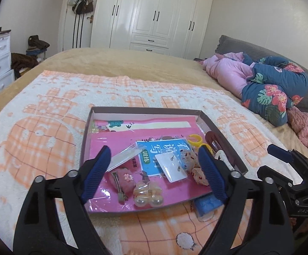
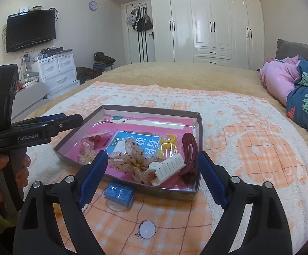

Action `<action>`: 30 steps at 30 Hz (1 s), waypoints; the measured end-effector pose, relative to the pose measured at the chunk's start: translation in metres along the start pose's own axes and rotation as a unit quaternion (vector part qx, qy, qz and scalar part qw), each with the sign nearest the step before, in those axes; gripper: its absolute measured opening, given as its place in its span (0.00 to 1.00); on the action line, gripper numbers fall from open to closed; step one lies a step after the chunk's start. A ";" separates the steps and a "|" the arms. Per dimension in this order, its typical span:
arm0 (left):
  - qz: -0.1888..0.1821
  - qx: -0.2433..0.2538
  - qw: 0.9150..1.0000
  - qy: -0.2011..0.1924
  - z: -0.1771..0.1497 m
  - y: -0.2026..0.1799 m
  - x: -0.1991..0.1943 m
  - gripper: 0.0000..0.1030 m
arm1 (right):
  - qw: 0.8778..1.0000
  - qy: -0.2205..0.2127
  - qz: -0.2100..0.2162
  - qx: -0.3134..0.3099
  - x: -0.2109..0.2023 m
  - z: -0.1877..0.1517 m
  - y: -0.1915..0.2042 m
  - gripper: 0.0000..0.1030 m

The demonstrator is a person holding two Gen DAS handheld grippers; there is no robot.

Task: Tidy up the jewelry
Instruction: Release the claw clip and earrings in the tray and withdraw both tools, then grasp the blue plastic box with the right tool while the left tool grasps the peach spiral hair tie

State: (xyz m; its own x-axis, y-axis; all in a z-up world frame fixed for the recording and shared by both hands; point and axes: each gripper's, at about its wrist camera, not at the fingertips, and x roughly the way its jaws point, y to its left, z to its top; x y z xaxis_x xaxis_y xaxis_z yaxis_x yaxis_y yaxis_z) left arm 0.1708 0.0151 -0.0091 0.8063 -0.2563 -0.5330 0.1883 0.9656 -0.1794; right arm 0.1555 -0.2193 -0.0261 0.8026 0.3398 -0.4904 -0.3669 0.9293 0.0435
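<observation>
While open, right tool (image 2: pixel 151 174) above hair clip (image 2: pixel 167 167)

Right claw (image 2: pixel 152 176) gapes over tray (image 2: pixel 198 131) of hairclips.

Both wrist views look closely down at one shared tray (image 1: pixel 85 131).

Cluttered tray (image 2: pixel 198 127); bare towel (image 2: pixel 249 148) around
</observation>
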 end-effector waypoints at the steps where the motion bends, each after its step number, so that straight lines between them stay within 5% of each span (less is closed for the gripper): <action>1: 0.000 0.000 1.000 -0.002 0.000 0.000 -0.003 0.81 | 1.000 -0.001 0.000 -0.002 -0.002 0.000 0.001 0.81; 18: 0.031 -0.011 0.999 0.003 -0.024 0.013 -0.044 0.89 | 1.000 0.007 0.006 -0.018 -0.016 -0.014 0.014 0.85; 30: 0.027 -0.075 0.993 0.090 -0.069 0.046 -0.039 0.89 | 0.997 0.071 0.027 -0.014 0.019 -0.040 0.033 0.85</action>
State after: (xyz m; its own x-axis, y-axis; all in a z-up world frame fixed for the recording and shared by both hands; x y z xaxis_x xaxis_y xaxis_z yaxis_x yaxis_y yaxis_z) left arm 0.1096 0.0668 -0.0535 0.6971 -0.2210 -0.6820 0.0509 0.9642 -0.2604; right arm 0.1406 -0.1882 -0.0686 0.7073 0.3625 -0.6069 -0.4218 0.9053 0.0492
